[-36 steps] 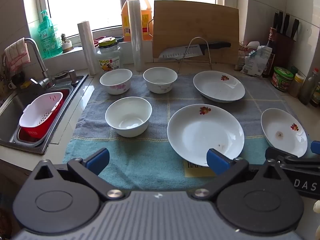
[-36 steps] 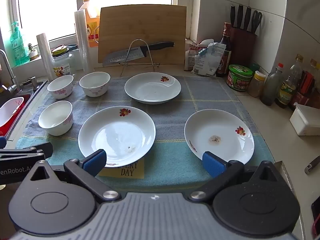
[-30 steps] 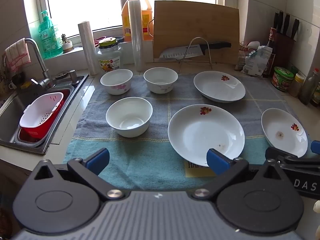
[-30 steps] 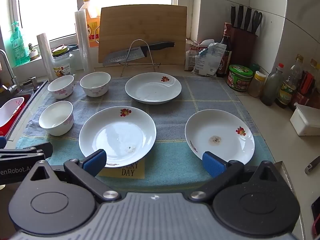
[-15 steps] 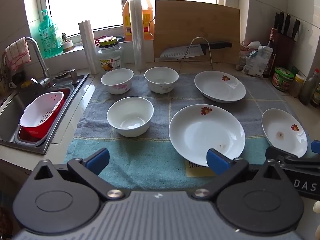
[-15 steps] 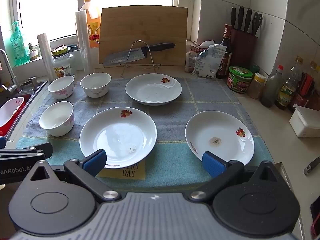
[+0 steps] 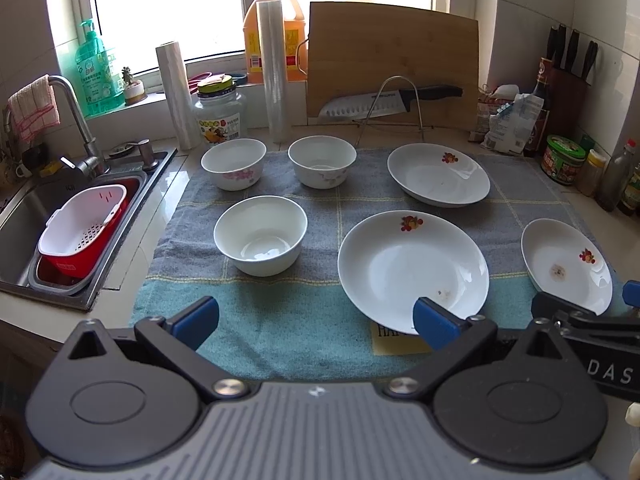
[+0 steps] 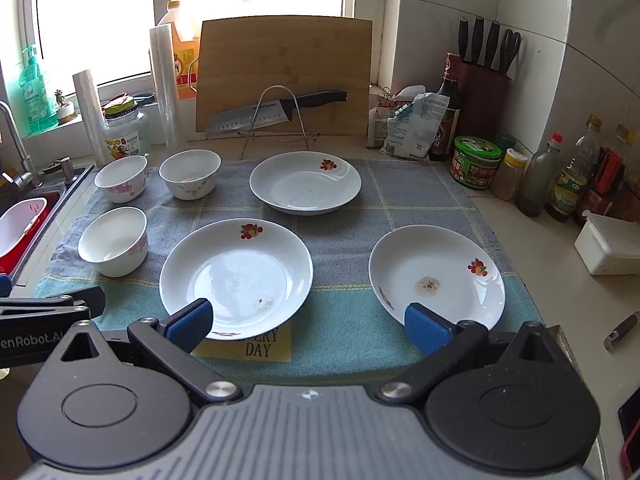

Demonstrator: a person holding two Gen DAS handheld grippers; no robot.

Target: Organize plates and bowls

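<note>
A towel (image 7: 280, 332) is covering the table (image 8: 560, 264), with a yellow note (image 8: 260, 346) lying on it. A cutting board (image 7: 394, 56) is leaning against the wall, and a knife (image 7: 392, 100) is resting on a wire rack (image 7: 394, 106) before it. A strainer (image 7: 82, 226) is sitting in the sink (image 7: 24, 200). A knife block (image 8: 486, 80), jars and bottles are standing at right.

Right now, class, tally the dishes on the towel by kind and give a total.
Bowls: 3
Plates: 3
Total: 6
</note>
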